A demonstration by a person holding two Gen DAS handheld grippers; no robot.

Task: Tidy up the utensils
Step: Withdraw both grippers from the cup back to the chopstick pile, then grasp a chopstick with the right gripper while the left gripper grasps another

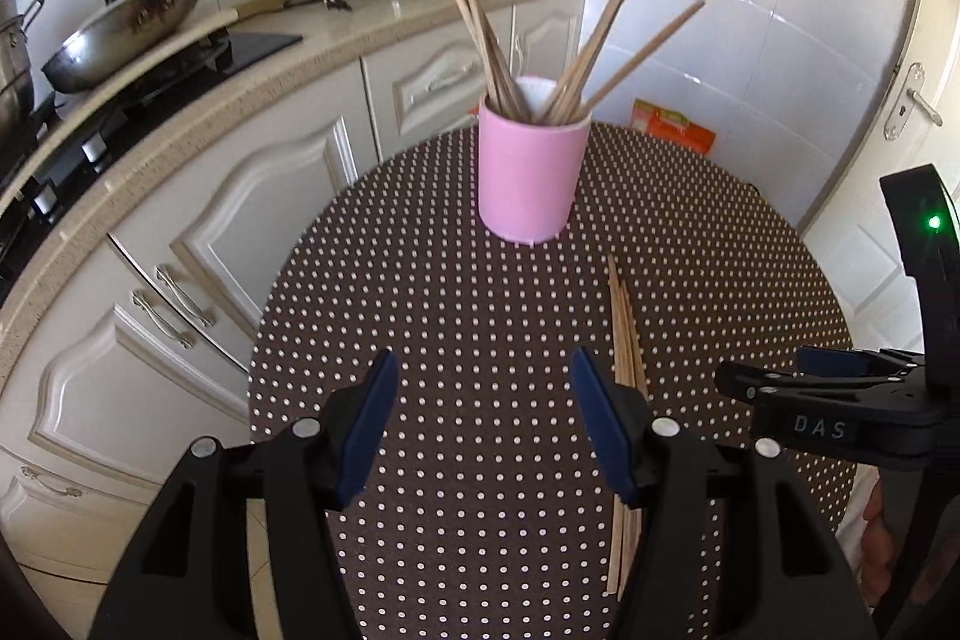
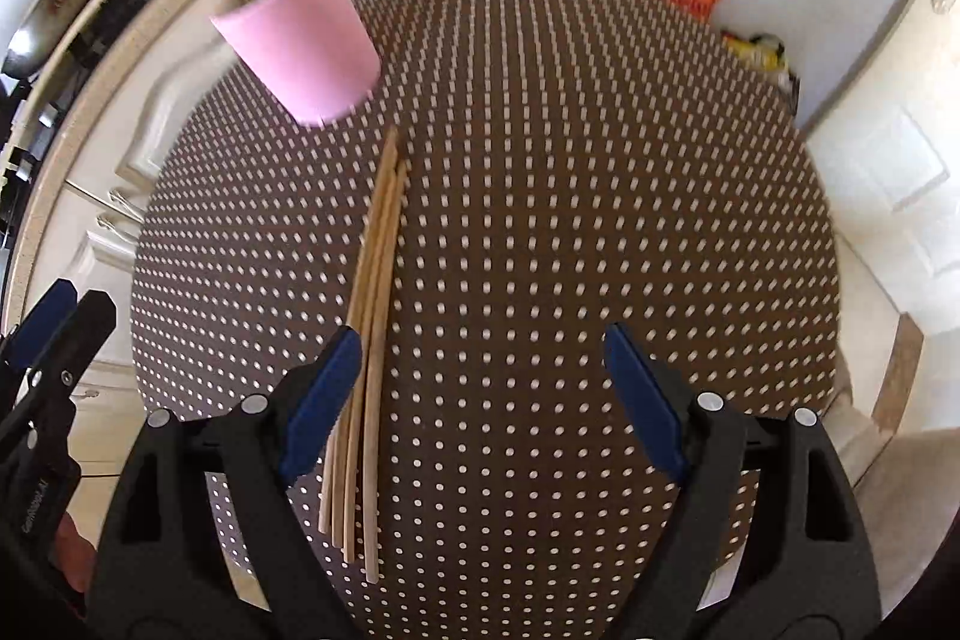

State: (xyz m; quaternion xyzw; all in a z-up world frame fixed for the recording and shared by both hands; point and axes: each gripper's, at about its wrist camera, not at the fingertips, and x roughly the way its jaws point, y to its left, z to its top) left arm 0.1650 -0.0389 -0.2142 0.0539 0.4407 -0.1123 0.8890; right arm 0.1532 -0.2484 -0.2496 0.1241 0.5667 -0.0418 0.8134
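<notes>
On the round dotted tablecloth (image 1: 480, 292) a small bundle of loose chopsticks (image 2: 375, 316) is lying flat, its far tips pointing toward the pink cup (image 1: 528, 172), which is standing upright farther back and already holding more chopsticks (image 1: 540, 40). You are holding your right gripper (image 2: 483, 400) over the cloth, angled steeply down, with its jaws standing wide apart and nothing between them; the bundle is running just beside and under its left pad, not inside the gap. Your left gripper (image 1: 483, 424) is hovering beside it, also tilted down, jaws parted and gripping nothing, with the bundle passing under its right pad. Both grippers are sitting close together, side by side.
</notes>
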